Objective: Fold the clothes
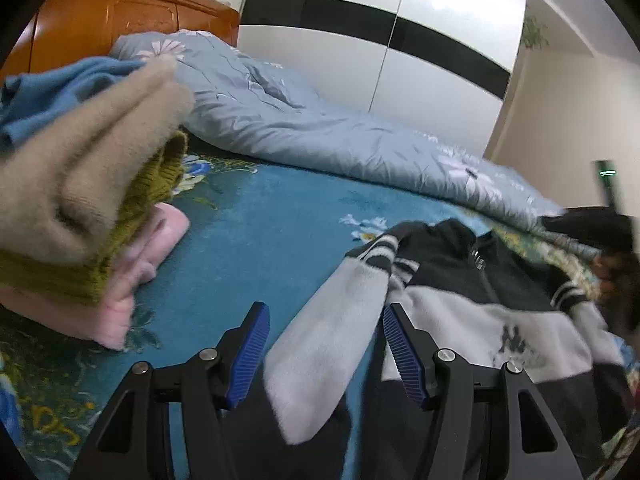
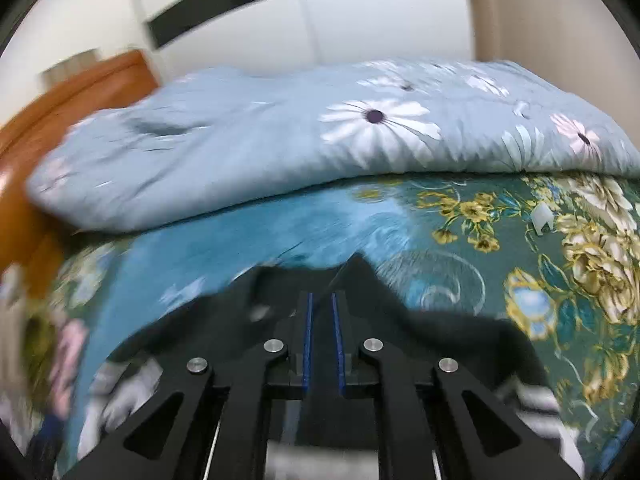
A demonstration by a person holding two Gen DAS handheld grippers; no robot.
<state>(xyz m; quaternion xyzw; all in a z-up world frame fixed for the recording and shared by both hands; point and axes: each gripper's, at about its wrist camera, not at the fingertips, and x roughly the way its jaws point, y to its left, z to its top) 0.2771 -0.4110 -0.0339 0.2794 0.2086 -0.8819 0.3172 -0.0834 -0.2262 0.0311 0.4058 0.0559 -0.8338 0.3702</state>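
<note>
A grey, white and black zip jacket (image 1: 472, 312) lies on the teal floral bedspread (image 1: 272, 224). Its pale sleeve (image 1: 320, 340) runs between the blue pads of my left gripper (image 1: 324, 316), which is open above it. My right gripper (image 2: 321, 300) is shut on black fabric of the jacket (image 2: 360, 276), which it holds lifted over the bedspread (image 2: 280, 232). The right wrist view is blurred. The right gripper shows dimly at the far right of the left wrist view (image 1: 612, 240).
A stack of folded clothes (image 1: 92, 216) sits at the left: beige, olive knit, pink, with a blue piece behind. A light blue floral duvet (image 1: 304, 120) lies bunched along the far side (image 2: 280, 136). Beyond are a wooden headboard (image 1: 112, 16) and a white wardrobe (image 1: 360, 60).
</note>
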